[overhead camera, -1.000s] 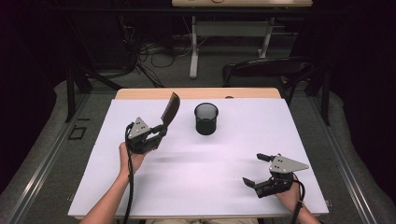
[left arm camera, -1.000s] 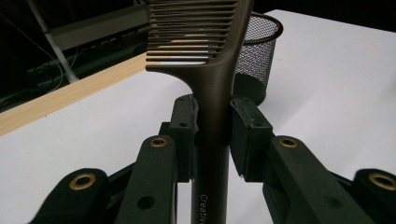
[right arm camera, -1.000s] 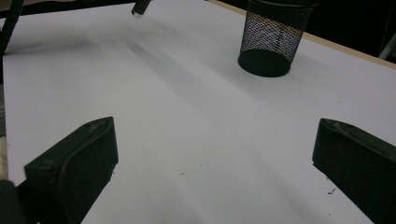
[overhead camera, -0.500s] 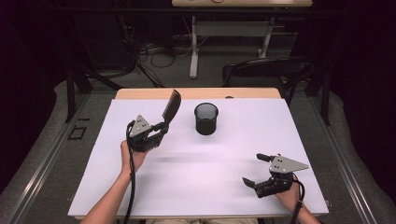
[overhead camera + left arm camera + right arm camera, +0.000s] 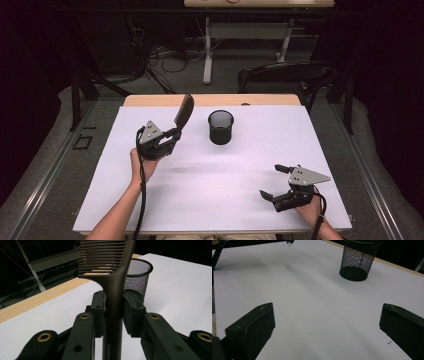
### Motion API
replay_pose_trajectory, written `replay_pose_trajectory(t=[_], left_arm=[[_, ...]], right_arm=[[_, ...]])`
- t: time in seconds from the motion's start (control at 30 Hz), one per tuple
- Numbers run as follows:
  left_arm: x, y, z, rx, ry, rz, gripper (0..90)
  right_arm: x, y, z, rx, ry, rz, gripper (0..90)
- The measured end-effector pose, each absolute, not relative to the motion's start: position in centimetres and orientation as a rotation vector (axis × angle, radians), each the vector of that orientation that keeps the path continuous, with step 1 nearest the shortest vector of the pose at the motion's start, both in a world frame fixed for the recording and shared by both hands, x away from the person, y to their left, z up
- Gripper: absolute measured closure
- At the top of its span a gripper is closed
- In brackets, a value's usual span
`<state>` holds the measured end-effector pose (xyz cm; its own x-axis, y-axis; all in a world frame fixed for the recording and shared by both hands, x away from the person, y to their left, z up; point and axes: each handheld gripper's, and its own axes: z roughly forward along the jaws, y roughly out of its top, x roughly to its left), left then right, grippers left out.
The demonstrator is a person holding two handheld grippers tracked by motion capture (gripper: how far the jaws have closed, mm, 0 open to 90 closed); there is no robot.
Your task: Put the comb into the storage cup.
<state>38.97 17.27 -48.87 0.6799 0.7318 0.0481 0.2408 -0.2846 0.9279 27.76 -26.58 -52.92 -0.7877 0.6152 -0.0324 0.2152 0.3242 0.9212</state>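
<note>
Across a dark room, white table (image 5: pixel 210 190), wooden far edge (image 5: pixel 150 100), black chair (image 5: pixel 285 75) behind.

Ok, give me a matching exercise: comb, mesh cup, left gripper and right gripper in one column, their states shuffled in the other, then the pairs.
1. comb
2. mesh cup
3. left gripper
4. right gripper

A. open, nothing between its fingers
B. stands upright on the white table, nothing visible inside
C. clamped by its handle, teeth end up
D. shut on a brown handle

Pairs: 1-C, 2-B, 3-D, 4-A
</note>
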Motion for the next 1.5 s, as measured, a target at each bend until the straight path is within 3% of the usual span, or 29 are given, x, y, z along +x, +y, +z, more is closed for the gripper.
replay_pose_trajectory(t=[1.5], left_arm=[[41.2, 14.7, -46.6, 1.773, 0.779, 0.584, 72.2]], right_arm=[[27.8, -26.5, -52.9, 0.742, 2.219, 1.457, 0.0]])
